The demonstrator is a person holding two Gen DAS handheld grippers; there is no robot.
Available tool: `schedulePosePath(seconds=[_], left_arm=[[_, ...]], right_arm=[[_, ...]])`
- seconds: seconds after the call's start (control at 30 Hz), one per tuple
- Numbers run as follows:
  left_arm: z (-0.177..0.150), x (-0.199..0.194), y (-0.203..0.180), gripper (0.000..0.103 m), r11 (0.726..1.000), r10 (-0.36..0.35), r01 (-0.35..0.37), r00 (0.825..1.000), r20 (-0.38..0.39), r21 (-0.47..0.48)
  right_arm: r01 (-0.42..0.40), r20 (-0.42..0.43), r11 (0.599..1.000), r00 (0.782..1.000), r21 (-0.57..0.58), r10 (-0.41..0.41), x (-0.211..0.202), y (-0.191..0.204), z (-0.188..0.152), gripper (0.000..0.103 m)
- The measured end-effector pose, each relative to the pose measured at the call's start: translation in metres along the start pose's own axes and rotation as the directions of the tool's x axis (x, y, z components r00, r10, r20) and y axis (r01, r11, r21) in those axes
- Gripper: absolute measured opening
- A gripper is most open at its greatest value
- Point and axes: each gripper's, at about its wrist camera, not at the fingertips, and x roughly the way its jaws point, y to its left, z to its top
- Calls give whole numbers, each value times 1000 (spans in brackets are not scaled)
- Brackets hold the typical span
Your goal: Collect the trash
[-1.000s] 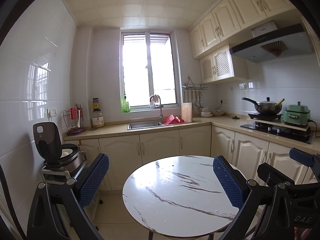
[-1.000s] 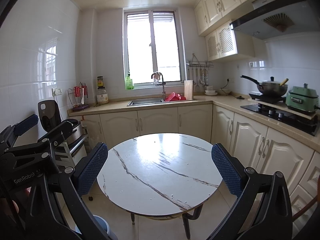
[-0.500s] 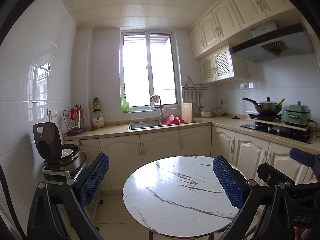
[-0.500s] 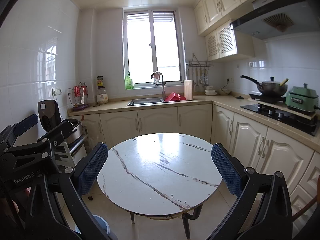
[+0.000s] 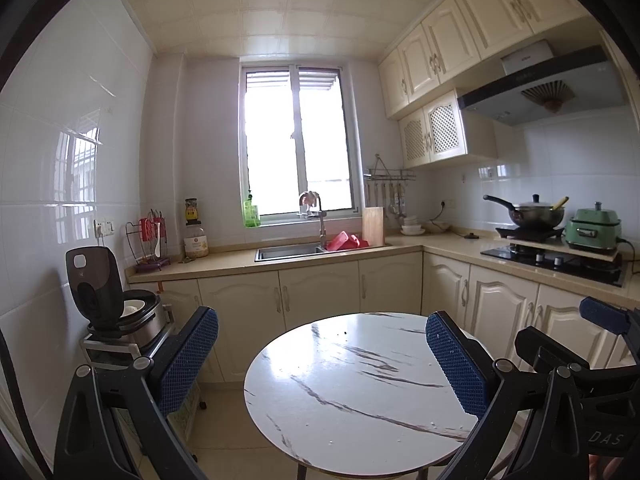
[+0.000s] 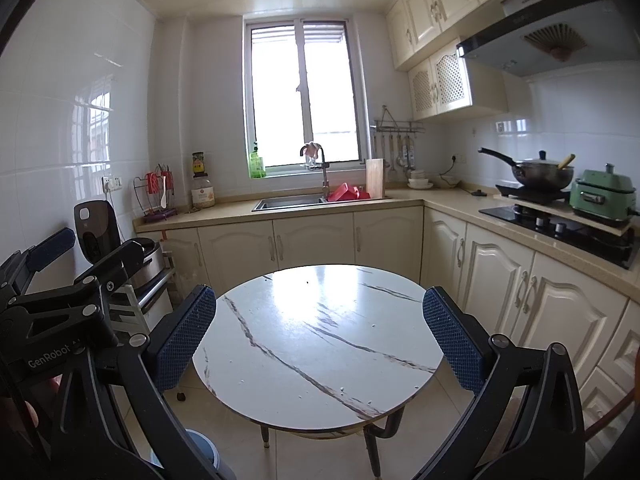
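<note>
A round white marble-pattern table stands in the kitchen; it also shows in the right wrist view. Only tiny crumbs and specks lie on its top; no larger trash shows. My left gripper is open and empty, held above the table's near edge. My right gripper is open and empty, also above the table. A blue bin rim shows on the floor at the lower left of the right wrist view.
An open rice cooker stands on a rack at the left. The counter holds a sink, a red tray, a wok and a green cooker. Cabinets run along the right.
</note>
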Motion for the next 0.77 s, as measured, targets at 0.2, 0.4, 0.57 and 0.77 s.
schedulePosePath(seconds=[0.2, 0.4, 0.57, 0.77], left_arm=[[-2, 2, -2, 102, 1000, 0, 0, 1000, -1, 5], [-3, 1, -2, 102, 1000, 3, -3, 1000, -2, 8], [-2, 2, -2, 102, 1000, 6, -6, 1000, -3, 17], [-5, 3, -8, 102, 999, 9, -9, 1000, 2, 42]], right_arm=[[4, -2, 1000, 1000, 6, -4, -1, 1, -2, 103], [5, -3, 1000, 1000, 11, -5, -3, 1, -4, 103], [5, -2, 1000, 1000, 14, -5, -3, 0, -5, 103], [3, -2, 1000, 1000, 31, -3, -2, -6, -8, 103]])
